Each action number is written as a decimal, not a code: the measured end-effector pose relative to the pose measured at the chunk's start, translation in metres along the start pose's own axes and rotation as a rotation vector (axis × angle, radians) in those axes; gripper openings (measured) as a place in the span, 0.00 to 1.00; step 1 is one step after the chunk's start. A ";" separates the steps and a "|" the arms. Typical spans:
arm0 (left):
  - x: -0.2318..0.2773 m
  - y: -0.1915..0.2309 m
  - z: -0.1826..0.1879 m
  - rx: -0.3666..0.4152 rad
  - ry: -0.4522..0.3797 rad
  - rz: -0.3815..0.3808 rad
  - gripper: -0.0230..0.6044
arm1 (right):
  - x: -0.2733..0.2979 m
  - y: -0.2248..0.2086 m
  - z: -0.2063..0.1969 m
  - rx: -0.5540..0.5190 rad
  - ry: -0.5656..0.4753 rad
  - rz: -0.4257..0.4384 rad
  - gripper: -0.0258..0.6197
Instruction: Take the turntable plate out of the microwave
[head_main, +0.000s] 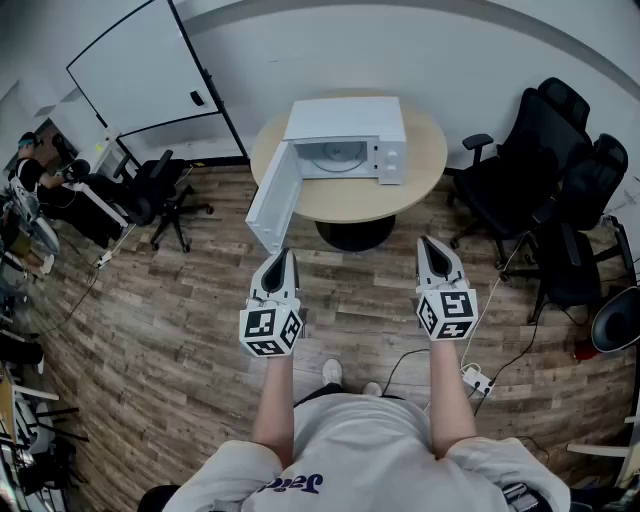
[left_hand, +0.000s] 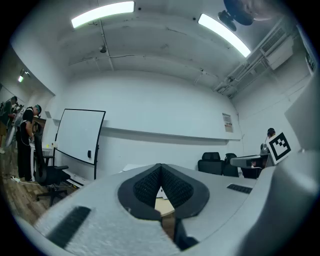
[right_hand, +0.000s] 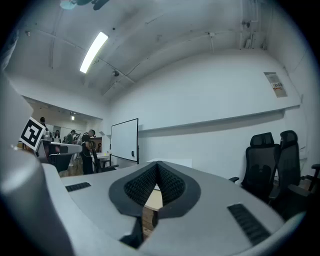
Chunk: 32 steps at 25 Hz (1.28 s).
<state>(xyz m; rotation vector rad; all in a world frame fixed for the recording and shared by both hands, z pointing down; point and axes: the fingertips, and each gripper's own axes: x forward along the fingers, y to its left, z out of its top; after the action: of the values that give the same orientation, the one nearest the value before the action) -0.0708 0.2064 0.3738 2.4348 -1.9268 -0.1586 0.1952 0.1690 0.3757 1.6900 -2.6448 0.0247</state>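
Wood floor (head_main: 180, 330) lies bare between the person and the round table (head_main: 430, 160), with chairs (head_main: 520, 180) off to the right. On the table sits the microwave (head_main: 345, 120), its door (head_main: 272, 205) swung out past the table edge and the plate (head_main: 338, 157) inside. The left gripper (head_main: 285, 255) and right gripper (head_main: 430, 245) are both clenched, empty, and well short of the table.

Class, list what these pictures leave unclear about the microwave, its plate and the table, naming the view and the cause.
- Head view: the plate inside the microwave is too small to show its rim or support.
- Head view: the control panel is too small to read.
- Left gripper view: the left hand-held gripper hides most of the microwave; only a sliver of table shows.
- Right gripper view: the right hand-held gripper does likewise.
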 end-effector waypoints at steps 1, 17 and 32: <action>-0.002 -0.002 -0.001 -0.008 0.000 0.001 0.06 | -0.003 -0.001 -0.001 0.006 -0.001 -0.002 0.06; -0.009 -0.038 -0.007 0.022 0.016 -0.020 0.06 | -0.015 -0.005 -0.017 0.133 0.012 -0.002 0.06; 0.067 -0.003 -0.041 -0.026 0.066 -0.013 0.06 | 0.063 0.007 -0.037 0.120 0.055 0.037 0.07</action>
<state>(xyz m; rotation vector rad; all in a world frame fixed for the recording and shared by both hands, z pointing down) -0.0486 0.1403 0.4107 2.4048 -1.8705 -0.1023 0.1618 0.1157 0.4133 1.6462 -2.6838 0.2314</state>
